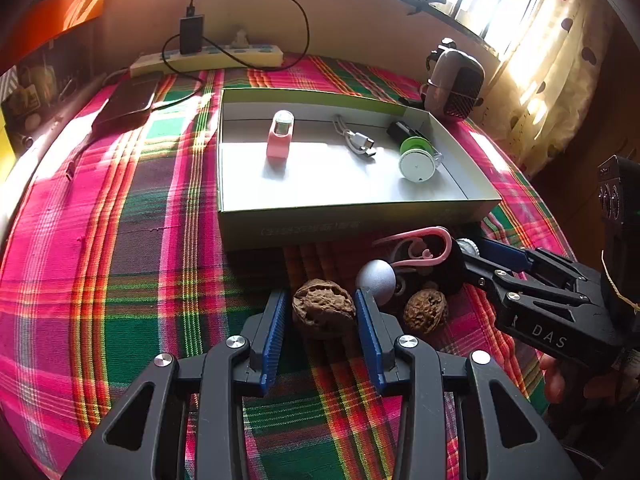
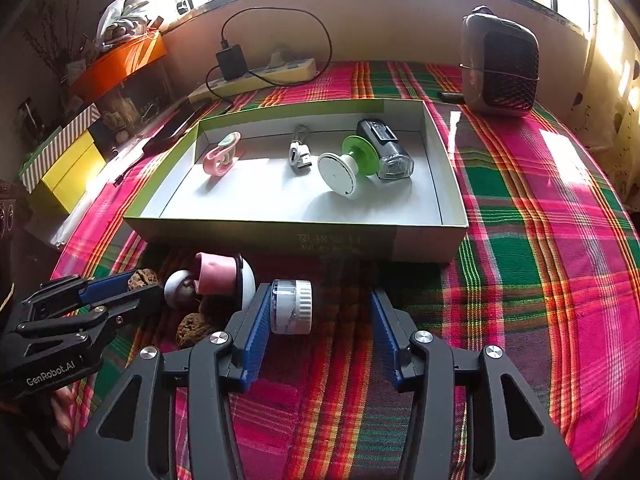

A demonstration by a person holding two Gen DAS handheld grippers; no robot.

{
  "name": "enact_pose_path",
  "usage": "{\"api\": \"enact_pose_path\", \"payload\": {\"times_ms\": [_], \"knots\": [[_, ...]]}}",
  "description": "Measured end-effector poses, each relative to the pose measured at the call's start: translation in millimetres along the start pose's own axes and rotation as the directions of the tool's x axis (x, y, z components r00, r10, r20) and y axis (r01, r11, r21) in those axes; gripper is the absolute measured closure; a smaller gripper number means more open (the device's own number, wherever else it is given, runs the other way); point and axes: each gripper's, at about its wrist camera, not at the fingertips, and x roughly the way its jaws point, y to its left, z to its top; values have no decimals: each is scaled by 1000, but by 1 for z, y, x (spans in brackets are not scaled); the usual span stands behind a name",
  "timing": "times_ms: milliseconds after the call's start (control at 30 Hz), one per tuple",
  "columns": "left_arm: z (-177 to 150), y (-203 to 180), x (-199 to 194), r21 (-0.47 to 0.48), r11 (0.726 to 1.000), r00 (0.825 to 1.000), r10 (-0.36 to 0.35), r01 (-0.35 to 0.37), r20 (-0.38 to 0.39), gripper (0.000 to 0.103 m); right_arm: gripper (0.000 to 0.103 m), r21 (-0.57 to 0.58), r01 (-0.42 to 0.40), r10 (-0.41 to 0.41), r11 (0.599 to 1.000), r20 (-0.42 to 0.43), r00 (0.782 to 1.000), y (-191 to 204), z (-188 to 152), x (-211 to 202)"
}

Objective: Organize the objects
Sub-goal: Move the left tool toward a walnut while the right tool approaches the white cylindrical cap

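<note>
Two tools low over the plaid tabletop — left tool straddles a walnut, pads not visibly pressing; right tool open, small white jar touching its left pad; box just behind.

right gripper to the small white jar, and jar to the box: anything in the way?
Nothing between the right gripper and the small white jar: it already lies between the open fingers, against the left one. On the way into the box, only its near wall stands behind the jar and must be cleared.
</note>
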Motion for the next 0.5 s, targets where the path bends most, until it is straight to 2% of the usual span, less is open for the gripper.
{"api": "enact_pose_path", "payload": {"times_ms": [300, 500], "knots": [[0, 0, 0, -2, 1000, 1000, -1, 1, 0, 69, 55, -59, 55, -54, 997, 18, 998, 7, -3, 1], [-1, 1, 0, -2, 1000, 1000, -4, 4, 2, 69, 55, -43, 48, -47, 998, 25, 999, 4, -4, -1]]}}
